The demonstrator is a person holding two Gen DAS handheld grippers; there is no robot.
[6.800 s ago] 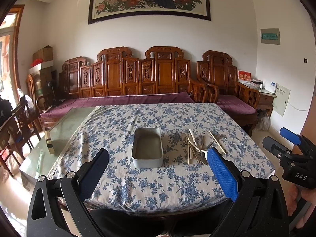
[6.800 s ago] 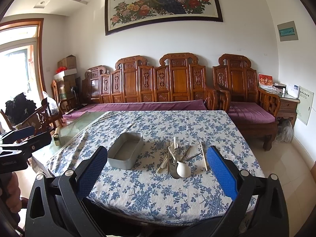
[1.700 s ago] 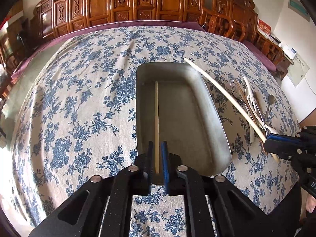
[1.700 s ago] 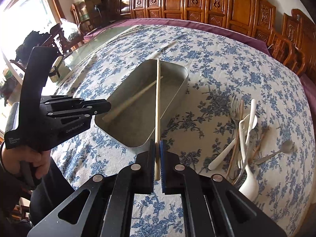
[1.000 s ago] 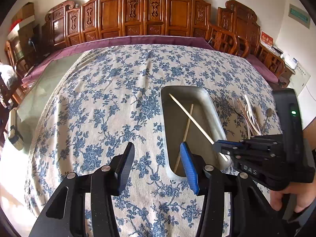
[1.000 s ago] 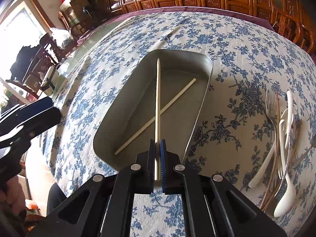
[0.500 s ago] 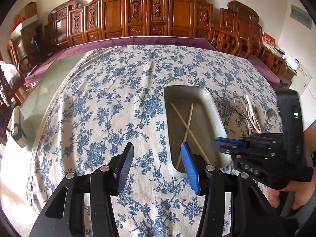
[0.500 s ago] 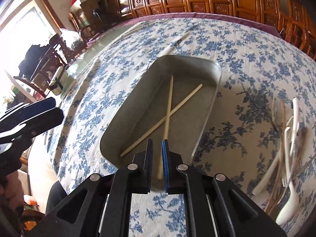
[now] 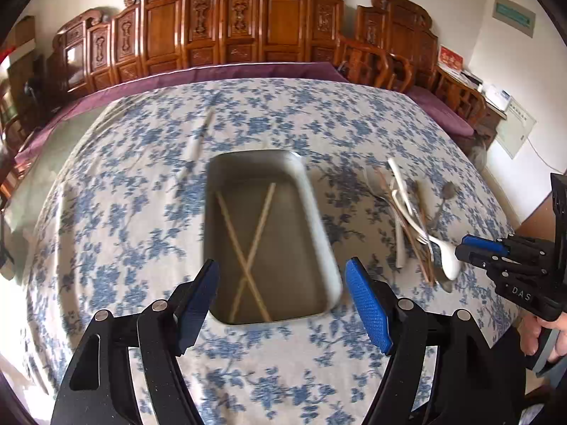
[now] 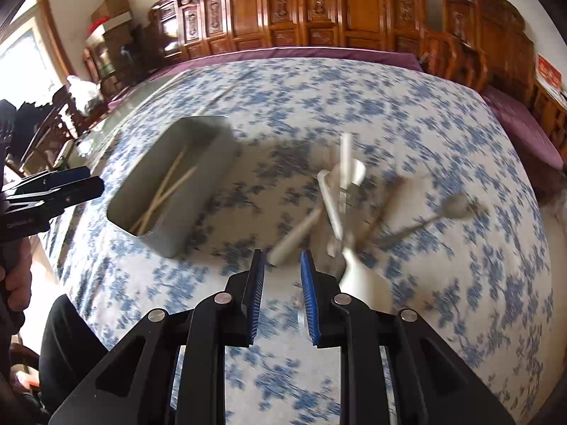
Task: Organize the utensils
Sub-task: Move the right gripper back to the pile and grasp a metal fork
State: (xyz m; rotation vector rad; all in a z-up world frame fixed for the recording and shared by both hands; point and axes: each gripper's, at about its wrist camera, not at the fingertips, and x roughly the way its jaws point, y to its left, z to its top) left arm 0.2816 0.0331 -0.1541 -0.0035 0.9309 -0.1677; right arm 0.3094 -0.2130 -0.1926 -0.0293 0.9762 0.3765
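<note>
My left gripper (image 9: 281,283) has its jaws apart and opening, nothing between the blue pads (image 9: 368,304); it hangs over the near end of the metal tray (image 9: 320,233). My right gripper (image 10: 281,283) has a narrow gap, jaws opening, pads (image 10: 310,294) not pressing on anything; the near end of a white handle (image 10: 294,237) shows just beyond the tips, blurred, can't tell if it touches.

Tray sits mid-table on the blue floral tablecloth (image 9: 117,219), long side running near to far. Two chopsticks (image 9: 248,248) lie inside it, crossed in an X toward the near end, both loose on the tray floor.

Right of the tray, well apart from it: the utensil pile (image 9: 414,219) on the cloth, with white spoons, a fork, wooden sticks and a metal spoon (image 10: 457,209) at the pile's right edge. In the right wrist view the pile is motion-blurred, and a white spoon bowl (image 10: 365,283) is just beside my right finger. In the left wrist view the right gripper's tips are at the near right side of the pile.

Far left of the tray a fold or crease in the cloth shows. Past the far table edge: a purple cushion (image 9: 248,69) and a carved wooden bench back (image 9: 226,24). A hand (image 10: 16,279) holds the left gripper's handle at the left edge.
</note>
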